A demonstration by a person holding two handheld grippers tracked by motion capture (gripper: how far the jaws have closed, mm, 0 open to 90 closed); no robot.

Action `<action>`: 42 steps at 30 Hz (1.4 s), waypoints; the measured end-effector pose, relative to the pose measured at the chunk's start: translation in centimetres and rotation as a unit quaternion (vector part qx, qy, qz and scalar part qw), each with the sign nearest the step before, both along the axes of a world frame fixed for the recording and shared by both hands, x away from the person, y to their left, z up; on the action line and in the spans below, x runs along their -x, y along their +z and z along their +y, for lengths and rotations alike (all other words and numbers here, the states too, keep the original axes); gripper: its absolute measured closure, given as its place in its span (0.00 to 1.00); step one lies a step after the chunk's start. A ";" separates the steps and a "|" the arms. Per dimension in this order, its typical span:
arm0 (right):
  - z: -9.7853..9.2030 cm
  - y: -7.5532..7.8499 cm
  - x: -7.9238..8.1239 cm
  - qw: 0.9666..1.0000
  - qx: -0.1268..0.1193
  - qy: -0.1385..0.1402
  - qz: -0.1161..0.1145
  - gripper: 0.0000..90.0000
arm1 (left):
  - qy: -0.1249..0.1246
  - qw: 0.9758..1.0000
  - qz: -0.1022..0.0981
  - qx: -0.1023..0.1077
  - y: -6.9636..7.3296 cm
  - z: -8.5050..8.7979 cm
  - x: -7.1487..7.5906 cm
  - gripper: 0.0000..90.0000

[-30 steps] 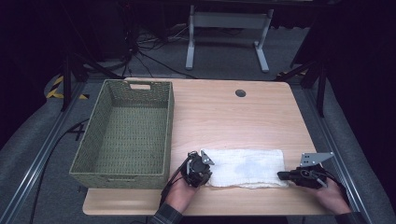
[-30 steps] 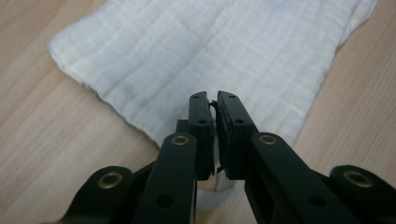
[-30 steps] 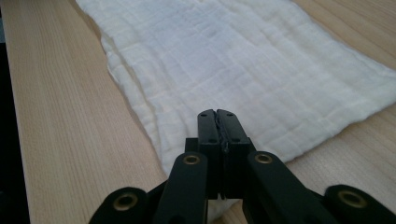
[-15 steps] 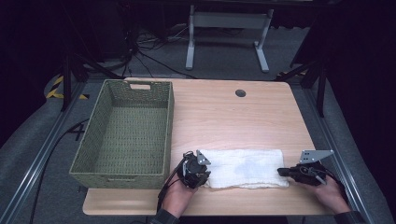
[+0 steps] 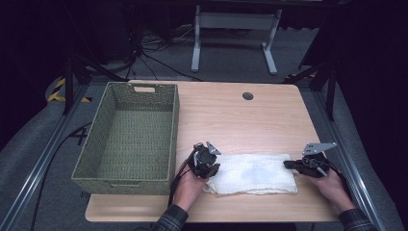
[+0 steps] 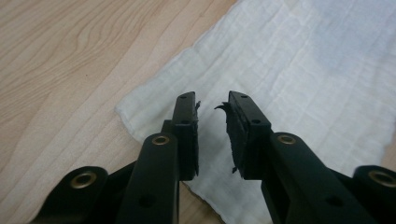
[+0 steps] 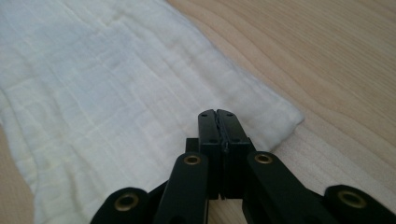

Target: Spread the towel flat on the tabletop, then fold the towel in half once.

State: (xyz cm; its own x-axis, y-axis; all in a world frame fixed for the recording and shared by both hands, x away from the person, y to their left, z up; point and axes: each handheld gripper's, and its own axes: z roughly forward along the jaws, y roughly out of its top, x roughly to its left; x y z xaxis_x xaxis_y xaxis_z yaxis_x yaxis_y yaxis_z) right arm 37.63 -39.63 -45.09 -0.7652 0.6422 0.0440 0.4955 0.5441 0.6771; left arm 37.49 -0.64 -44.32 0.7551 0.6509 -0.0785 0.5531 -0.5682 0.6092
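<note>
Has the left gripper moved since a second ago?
Yes, slightly. In the high view the left gripper has shifted a little away from the basket, onto the white cloth. Its jaws have just been opening, with nothing pinched between them.

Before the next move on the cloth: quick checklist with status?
1. Left gripper jaws parted, just been opening, nothing between the pads: ok.
2. Right gripper jaws shut at the cloth's edge; whether fabric is pinched: cannot tell.
3. White cloth lies flat, folded into a strip on the table: ok.
4. Cloth corner under the left gripper free of wrinkles: ok.
5. Woven basket empty, opening unobstructed: ok.
6. Cloth apart from the basket: ok.
</note>
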 end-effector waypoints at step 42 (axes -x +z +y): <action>-3.6 0.0 -6.1 0.998 0.007 -0.063 -0.010 0.79 | 0.024 1.000 0.001 -0.011 -0.7 -1.5 -7.4 0.68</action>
State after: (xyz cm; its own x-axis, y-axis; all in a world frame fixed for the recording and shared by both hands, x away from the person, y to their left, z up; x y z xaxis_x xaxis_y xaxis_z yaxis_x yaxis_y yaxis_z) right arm 43.70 -43.26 -45.05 -0.6791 0.7338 0.0200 0.5470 0.4876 0.6805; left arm 44.91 -2.14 -45.00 0.7233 0.6875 -0.0652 0.5807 -0.5543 0.5963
